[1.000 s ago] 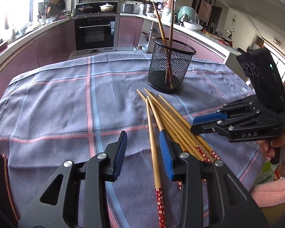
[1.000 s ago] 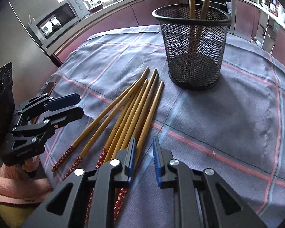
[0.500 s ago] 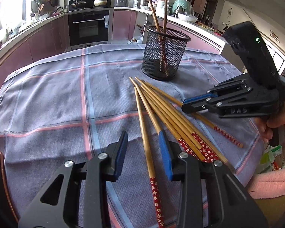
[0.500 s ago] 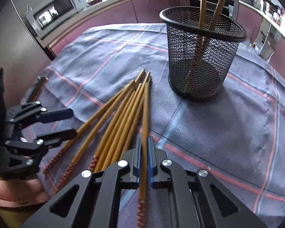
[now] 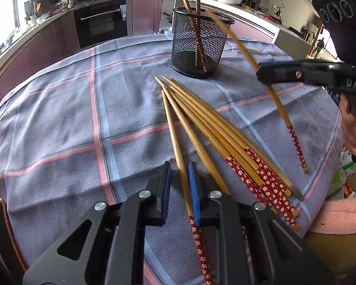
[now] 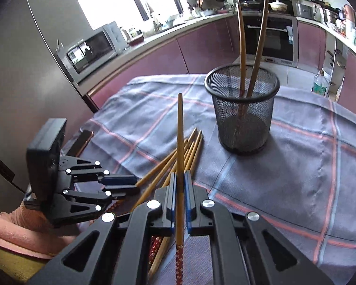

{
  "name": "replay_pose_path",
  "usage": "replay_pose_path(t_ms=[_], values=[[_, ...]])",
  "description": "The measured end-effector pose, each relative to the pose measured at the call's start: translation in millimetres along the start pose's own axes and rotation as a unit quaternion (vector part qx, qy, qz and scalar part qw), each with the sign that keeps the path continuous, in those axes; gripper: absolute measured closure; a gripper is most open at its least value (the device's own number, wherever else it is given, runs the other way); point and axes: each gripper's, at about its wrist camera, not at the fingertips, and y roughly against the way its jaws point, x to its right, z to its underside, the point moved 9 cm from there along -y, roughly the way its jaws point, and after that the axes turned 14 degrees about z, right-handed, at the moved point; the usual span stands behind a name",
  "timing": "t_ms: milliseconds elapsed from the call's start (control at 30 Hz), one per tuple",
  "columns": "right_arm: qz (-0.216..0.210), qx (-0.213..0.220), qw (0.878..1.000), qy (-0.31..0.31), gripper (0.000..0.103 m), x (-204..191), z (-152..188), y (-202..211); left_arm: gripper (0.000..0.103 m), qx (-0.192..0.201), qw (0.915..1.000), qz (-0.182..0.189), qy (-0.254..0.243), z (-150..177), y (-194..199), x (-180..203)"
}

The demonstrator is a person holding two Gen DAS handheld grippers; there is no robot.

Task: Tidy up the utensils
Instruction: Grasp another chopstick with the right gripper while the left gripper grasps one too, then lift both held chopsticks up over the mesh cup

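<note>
Several bamboo chopsticks with red flowered ends lie fanned on the checked cloth; they also show in the right wrist view. A black mesh cup holds two chopsticks upright; it shows in the right wrist view too. My right gripper is shut on one chopstick and holds it lifted, tip toward the cup; the left wrist view shows that gripper and the chopstick in the air. My left gripper is open, its jaws astride the leftmost chopstick.
The cloth-covered table drops off at its right edge. A dark phone lies near the table's left edge. Kitchen counters, an oven and a microwave stand beyond the table.
My right gripper has lifted its chopstick off the pile and swung it up toward the cup. My left gripper has narrowed its opening and moved over the leftmost chopstick.
</note>
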Motion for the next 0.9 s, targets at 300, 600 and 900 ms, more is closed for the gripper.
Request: replay_pose_path(t_ms=[300,600,900], values=[[0.002,0.042,0.999,-0.009,0.098,3.9,-13.3,22.6,0.093,-0.029,0.9989,-0.027,-0.027,-2.9,-4.9,0.7],[0.003,0.068,0.997,-0.02,0.098,10.6,-22.1,34.8,0.096,-0.002,0.9995,-0.03,-0.005,-6.1,3.3,-4.2],[0.007,0.101,0.994,-0.034,0.098,19.3,-36.0,48.2,0.096,0.06,0.9979,-0.002,0.025,-20.7,32.3,-5.2]])
